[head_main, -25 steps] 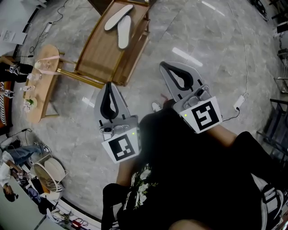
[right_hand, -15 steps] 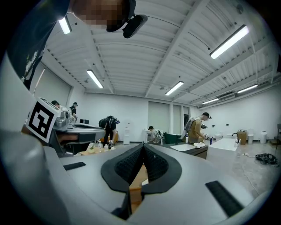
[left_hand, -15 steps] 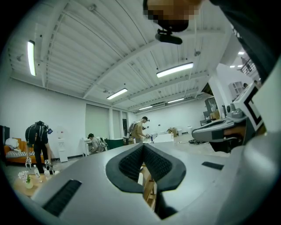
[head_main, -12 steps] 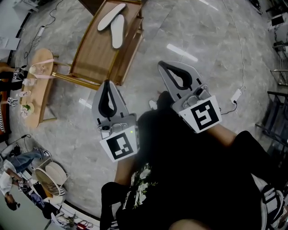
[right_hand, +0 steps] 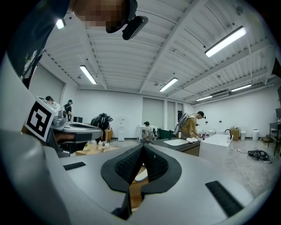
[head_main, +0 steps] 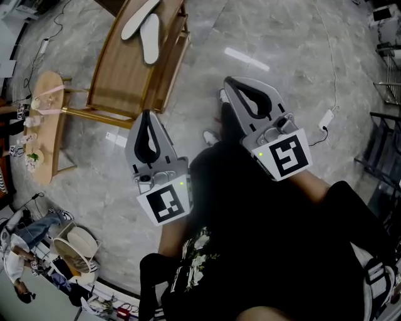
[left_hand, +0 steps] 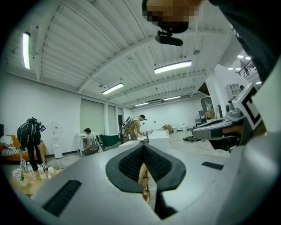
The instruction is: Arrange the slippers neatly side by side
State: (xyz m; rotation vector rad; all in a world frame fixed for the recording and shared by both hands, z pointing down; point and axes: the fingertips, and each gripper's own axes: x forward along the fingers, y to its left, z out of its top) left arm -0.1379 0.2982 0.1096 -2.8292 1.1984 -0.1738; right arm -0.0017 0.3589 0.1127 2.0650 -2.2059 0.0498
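Two white slippers [head_main: 150, 39] lie side by side at a slight angle on a low wooden table [head_main: 119, 69] at the top left of the head view. The farther slipper [head_main: 138, 10] is cut off by the picture's edge. My left gripper [head_main: 148, 116] hovers over the floor just short of the table's near edge, shut and empty. My right gripper [head_main: 230, 83] is held further right over bare floor, also shut with nothing in it. The left gripper view shows that gripper's black pads [left_hand: 131, 163] pressed together. The right gripper view shows the same for its pads [right_hand: 127, 166].
A small wooden side table [head_main: 45, 119] with cups stands at the left. A rack with plates [head_main: 72, 243] stands at the lower left. A power strip and cable [head_main: 326, 118] lie on the marble floor at the right. A dark metal frame [head_main: 383, 157] stands at the right edge. People stand far off.
The table with the slippers has slid toward the top left of the head view. Both grippers have shifted a little and stay shut.
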